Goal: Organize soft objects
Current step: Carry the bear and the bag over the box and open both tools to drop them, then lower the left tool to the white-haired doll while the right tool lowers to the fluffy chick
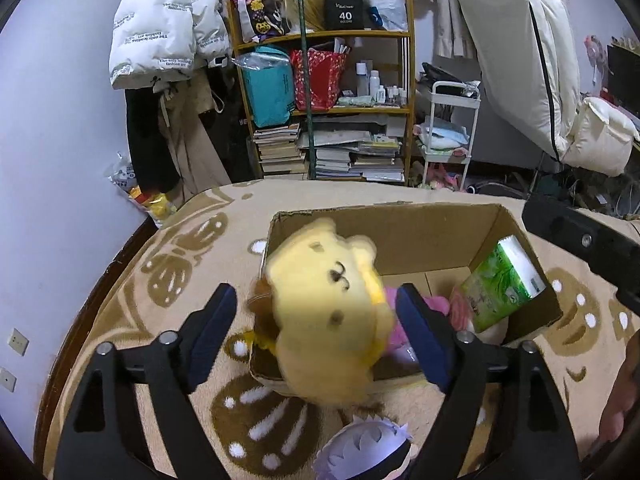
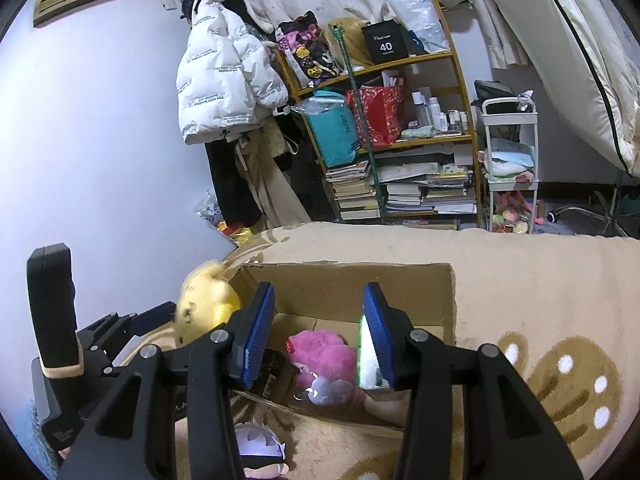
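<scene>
A yellow bear plush (image 1: 332, 312) sits blurred between the wide-spread fingers of my left gripper (image 1: 320, 316), at the near left corner of an open cardboard box (image 1: 420, 232); neither pad presses it. It also shows in the right wrist view (image 2: 204, 308). Inside the box lie a pink plush (image 2: 324, 356) and a green tissue pack (image 1: 500, 284). My right gripper (image 2: 318, 336) is open over the box; the tissue pack (image 2: 366, 360) lies against its right pad. A white-haired plush doll (image 1: 368, 452) lies on the blanket in front of the box.
The box stands on a beige paw-print blanket (image 2: 540, 300). Behind are a cluttered wooden shelf (image 1: 328, 108), hanging coats (image 1: 160, 40) and a white cart (image 1: 448, 136). The wall is on the left.
</scene>
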Action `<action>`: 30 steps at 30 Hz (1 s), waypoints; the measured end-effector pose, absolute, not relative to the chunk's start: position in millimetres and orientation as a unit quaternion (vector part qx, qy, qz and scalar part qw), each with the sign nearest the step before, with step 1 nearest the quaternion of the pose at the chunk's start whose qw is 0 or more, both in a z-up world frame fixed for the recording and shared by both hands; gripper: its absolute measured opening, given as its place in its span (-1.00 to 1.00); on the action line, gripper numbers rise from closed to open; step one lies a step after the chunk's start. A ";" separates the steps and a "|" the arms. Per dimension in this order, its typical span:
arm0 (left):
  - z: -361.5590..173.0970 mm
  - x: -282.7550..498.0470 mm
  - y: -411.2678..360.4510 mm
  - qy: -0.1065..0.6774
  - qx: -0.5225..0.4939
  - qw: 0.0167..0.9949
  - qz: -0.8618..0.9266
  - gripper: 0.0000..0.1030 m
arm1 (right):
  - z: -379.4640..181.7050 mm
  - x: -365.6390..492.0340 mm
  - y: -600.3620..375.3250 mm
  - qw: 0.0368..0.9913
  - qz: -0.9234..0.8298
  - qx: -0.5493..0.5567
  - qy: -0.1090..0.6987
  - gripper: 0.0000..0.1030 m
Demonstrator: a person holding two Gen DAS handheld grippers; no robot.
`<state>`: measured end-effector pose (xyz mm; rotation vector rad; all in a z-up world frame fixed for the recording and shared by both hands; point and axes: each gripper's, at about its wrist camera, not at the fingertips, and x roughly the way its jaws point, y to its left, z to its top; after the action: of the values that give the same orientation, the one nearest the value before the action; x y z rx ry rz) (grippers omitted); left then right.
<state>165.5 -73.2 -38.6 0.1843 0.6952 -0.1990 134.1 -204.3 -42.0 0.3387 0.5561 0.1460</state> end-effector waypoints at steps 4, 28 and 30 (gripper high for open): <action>-33.5 160.9 -71.1 0.337 0.088 0.933 -0.091 0.77 | -42.5 127.3 -208.3 0.942 0.061 0.172 0.282 0.22; -13.6 74.0 -14.0 0.384 0.082 0.919 -0.027 0.96 | -58.0 57.3 -210.8 0.898 0.015 0.184 0.399 1.00; -14.3 69.7 -14.2 0.393 0.078 0.916 -0.034 0.96 | -60.0 50.3 -207.8 0.893 0.009 0.180 0.413 1.00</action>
<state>69.7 -14.2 -14.3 0.1610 0.8092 -0.0702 50.3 -207.8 -60.0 0.3730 0.8578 0.0193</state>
